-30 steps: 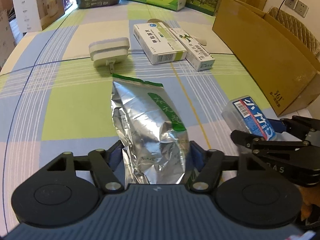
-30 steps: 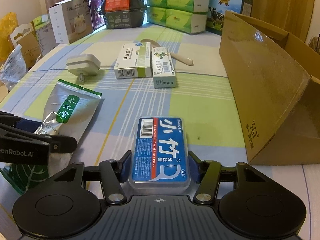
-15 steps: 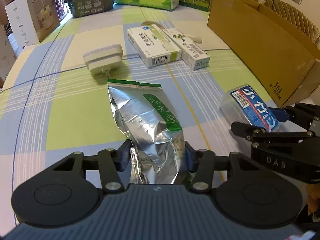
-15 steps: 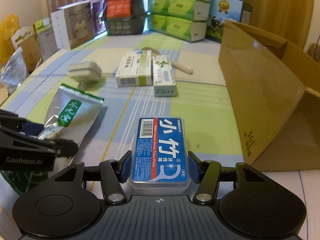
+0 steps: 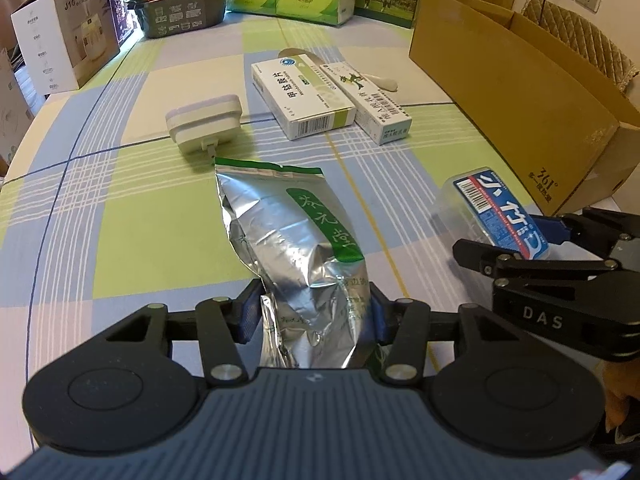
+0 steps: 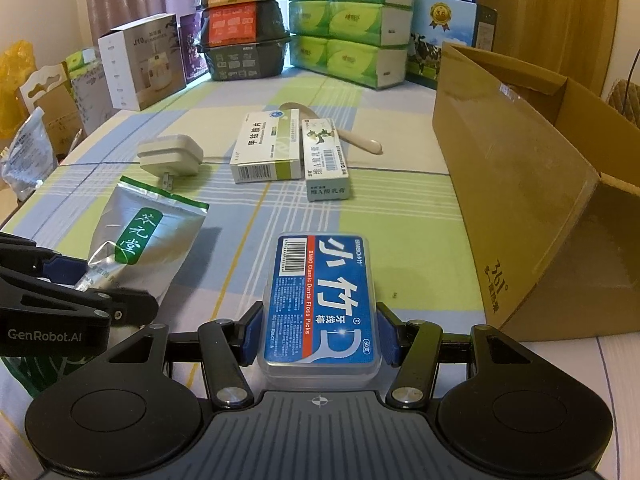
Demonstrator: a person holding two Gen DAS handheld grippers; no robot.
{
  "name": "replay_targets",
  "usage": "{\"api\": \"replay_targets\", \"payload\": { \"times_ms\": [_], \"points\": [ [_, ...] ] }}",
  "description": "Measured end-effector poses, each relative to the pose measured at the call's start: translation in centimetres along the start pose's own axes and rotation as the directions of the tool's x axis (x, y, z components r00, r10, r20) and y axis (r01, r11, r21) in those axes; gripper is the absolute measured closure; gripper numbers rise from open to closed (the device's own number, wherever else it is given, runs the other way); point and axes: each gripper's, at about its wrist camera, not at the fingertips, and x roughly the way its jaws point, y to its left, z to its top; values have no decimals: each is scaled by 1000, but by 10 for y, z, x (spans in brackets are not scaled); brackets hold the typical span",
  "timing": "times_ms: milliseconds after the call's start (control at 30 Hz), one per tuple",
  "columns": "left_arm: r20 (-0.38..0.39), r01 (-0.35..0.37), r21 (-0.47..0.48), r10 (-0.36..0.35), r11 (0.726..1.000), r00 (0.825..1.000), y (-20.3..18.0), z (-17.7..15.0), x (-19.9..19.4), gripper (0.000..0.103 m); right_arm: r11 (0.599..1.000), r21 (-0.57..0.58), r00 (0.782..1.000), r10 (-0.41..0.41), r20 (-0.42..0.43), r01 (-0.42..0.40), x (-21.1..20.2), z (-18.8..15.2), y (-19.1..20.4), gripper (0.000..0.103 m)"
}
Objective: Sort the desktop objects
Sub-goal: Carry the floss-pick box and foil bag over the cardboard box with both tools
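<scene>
Floss box (image 6: 320,300), clear with a blue label, sits clamped between the blue pads (image 6: 387,334) of the right claw (image 6: 320,336), label up, its far end sticking out ahead of the fingertips and held above the checked tablecloth (image 6: 400,240). Foil pouch (image 5: 296,248), silver with a green strip, is pinched at its crumpled near end by the left claw (image 5: 314,316), both pads pressing its sides; the rest reaches forward from the claw, and whether its far end touches the cloth I cannot tell. The two claws are side by side: in the left wrist view the right one is just to the right with the floss box raised, and in the right wrist view the left one is at the near left edge with the pouch.

Ahead of the left claw, just past the pouch's far edge, lies a white plug adapter (image 5: 204,122), prongs toward the claw. Further ahead and a little right, a white-and-green medicine box (image 5: 302,96) and a narrower carton (image 5: 366,102) lie touching along their sides, with a pale spoon (image 6: 352,136) partly behind them. To the right of the right claw, a brown cardboard box (image 6: 520,216) stands on the table, top open. At the far edge, beyond everything, green tissue packs (image 6: 352,32) and other boxes are stacked.
</scene>
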Motion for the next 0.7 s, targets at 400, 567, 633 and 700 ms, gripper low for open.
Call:
{"api": "replay_targets", "payload": {
  "times_ms": [400,567,633,700],
  "points": [
    [42,62,-32,-61,998,997,-4,1,-27,56,999,50,1000,1,31,-2,-28,1,-7,50],
    [84,71,-37,-68,997,994,-11,-1,-56,56,999,46,998,-3,57,0,-62,-1,-1,50],
    [102,81,-45,-76,996,992,-16,-4,-69,56,998,55,998,-17,61,14,-76,-1,-1,50],
    [116,88,-58,-81,994,990,-22,-7,-81,56,997,67,997,-33,74,28,-90,0,-6,50]
  ]
}}
